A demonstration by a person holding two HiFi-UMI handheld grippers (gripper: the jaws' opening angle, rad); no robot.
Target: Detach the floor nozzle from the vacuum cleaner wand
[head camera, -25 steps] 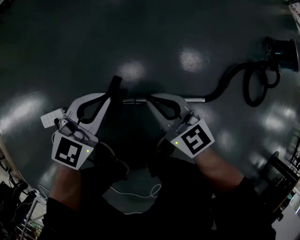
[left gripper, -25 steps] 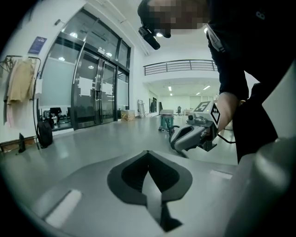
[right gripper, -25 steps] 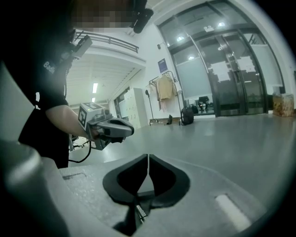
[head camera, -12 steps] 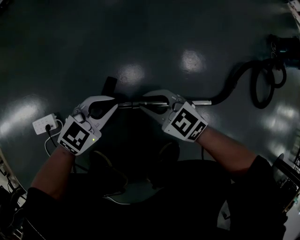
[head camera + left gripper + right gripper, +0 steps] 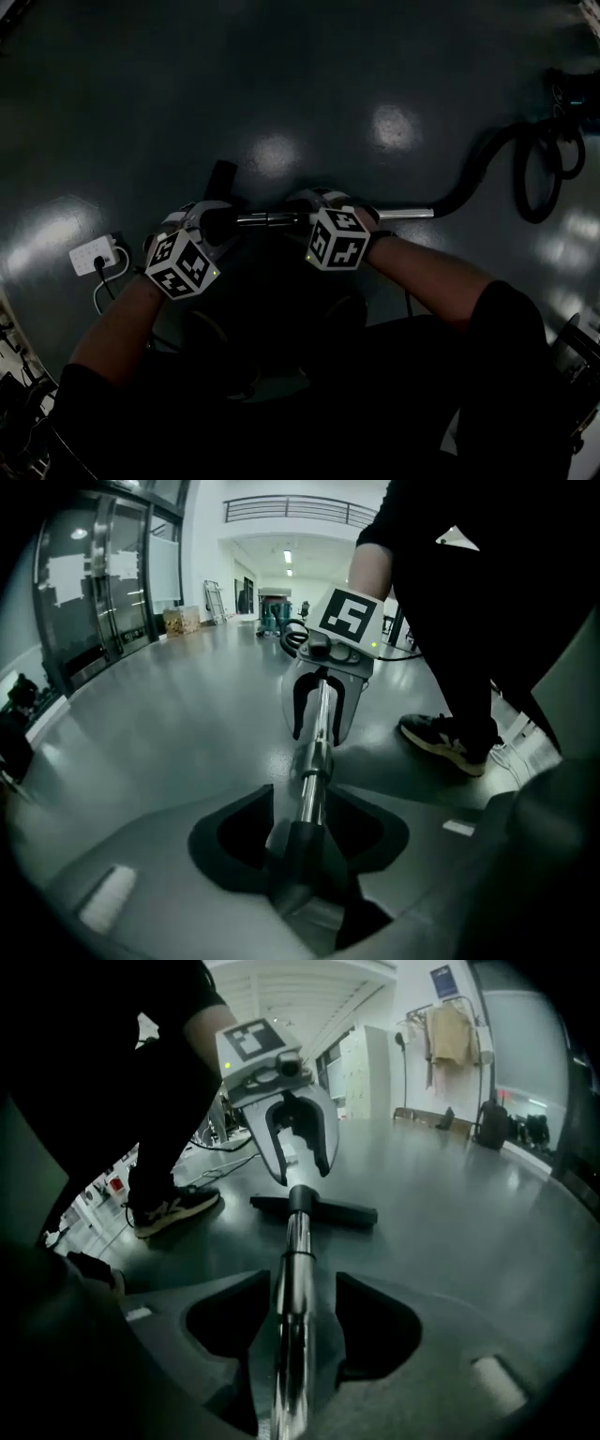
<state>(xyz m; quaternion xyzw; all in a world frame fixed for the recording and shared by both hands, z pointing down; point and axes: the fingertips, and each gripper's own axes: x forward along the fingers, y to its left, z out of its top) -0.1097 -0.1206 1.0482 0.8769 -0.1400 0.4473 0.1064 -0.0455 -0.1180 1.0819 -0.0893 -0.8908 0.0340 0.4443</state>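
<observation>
The chrome wand lies flat on the dark floor, its black floor nozzle at the left end. My left gripper straddles the nozzle's black neck. Its jaws are opening, one on each side of the neck. My right gripper straddles the wand a little to the right, its jaws also opening around the tube. In the left gripper view the right gripper faces me along the wand. The right gripper view shows the left gripper above the nozzle.
A black hose curls from the wand's right end to the vacuum body at the far right. A white power strip with a cable lies on the floor at left. The person's shoe stands close behind the wand.
Both grippers have dropped from above the wand down onto it. Their jaws, shut a second ago, now stand spread around the tube.
</observation>
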